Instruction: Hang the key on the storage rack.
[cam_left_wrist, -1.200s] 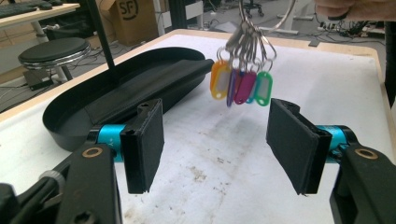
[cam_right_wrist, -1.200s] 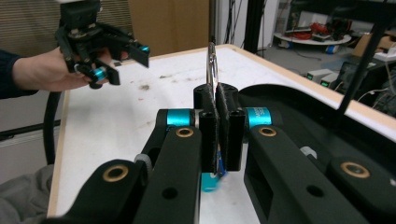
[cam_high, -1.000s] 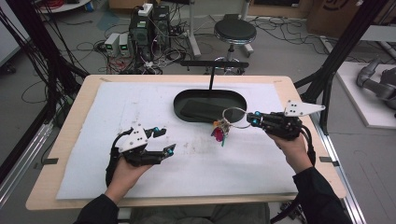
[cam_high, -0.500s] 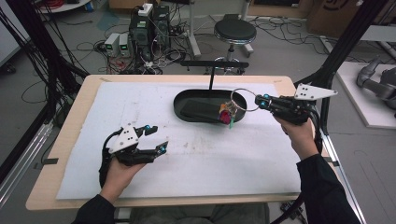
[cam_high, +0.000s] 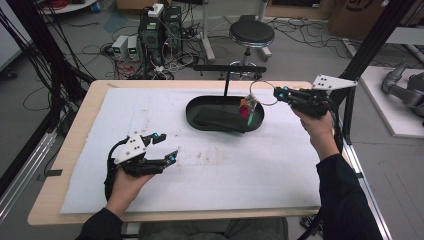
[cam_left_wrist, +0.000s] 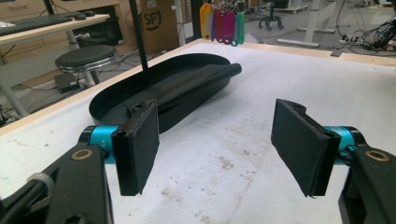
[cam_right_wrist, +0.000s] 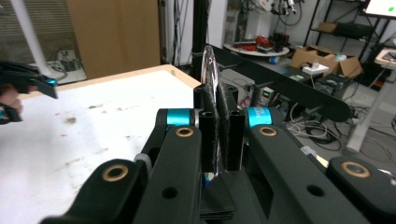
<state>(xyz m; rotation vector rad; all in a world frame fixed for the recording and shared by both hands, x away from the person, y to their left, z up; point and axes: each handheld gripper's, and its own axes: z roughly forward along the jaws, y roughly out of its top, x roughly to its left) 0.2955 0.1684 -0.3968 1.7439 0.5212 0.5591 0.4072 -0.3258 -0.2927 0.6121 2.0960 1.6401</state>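
Between right claw (cam_right_wrist: 218, 128) pads: key ring (cam_right_wrist: 208, 70)

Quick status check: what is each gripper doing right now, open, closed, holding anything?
Left gripper: open, empty, low over the white mat.
Right gripper: closed on the key ring, coloured tags hanging over the black tray.

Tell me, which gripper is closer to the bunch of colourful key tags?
Right. The right gripper grips the thin metal ring from which the colourful plastic key tags hang over the black oval tray. The left gripper hovers open, far across the white mat.
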